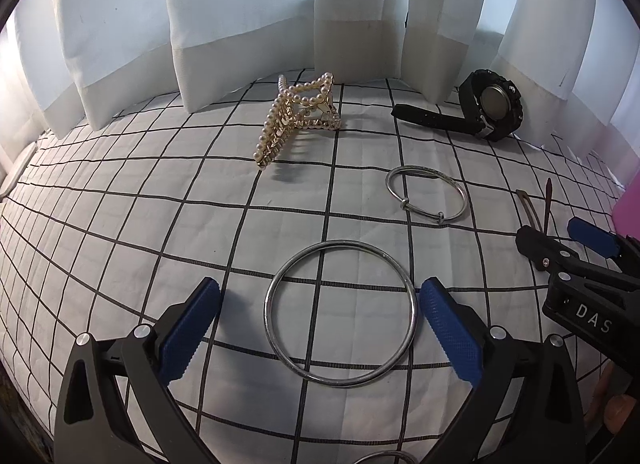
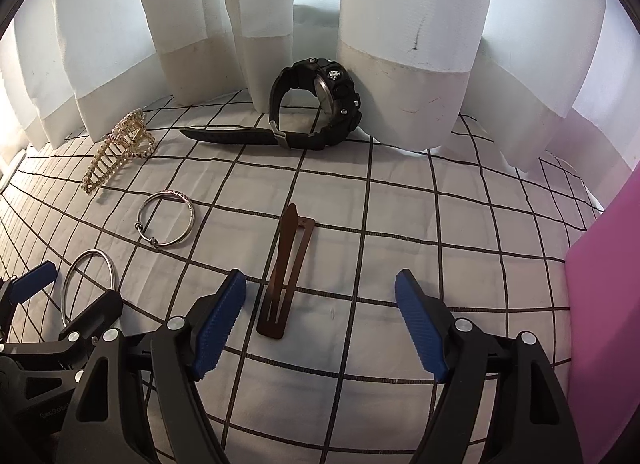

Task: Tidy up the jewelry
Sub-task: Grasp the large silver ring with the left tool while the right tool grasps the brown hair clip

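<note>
A large plain silver bangle (image 1: 340,314) lies flat on the checked cloth between the blue pads of my left gripper (image 1: 320,304), which stands open around it without pressing. A smaller silver bracelet (image 1: 427,195) lies farther off, also seen as the bracelet (image 2: 167,225) in the right wrist view. A brown hair clip (image 2: 285,276) lies just ahead of my right gripper (image 2: 320,300), nearer its left pad; the jaws are open and hold nothing. A pearl claw clip (image 1: 296,115) and a black watch (image 1: 480,107) rest near the curtain.
White curtains (image 1: 248,23) hang along the far edge of the cloth-covered surface (image 1: 120,223). A pink object (image 2: 604,304) stands at the right side. My right gripper (image 1: 572,248) shows at the right edge of the left wrist view.
</note>
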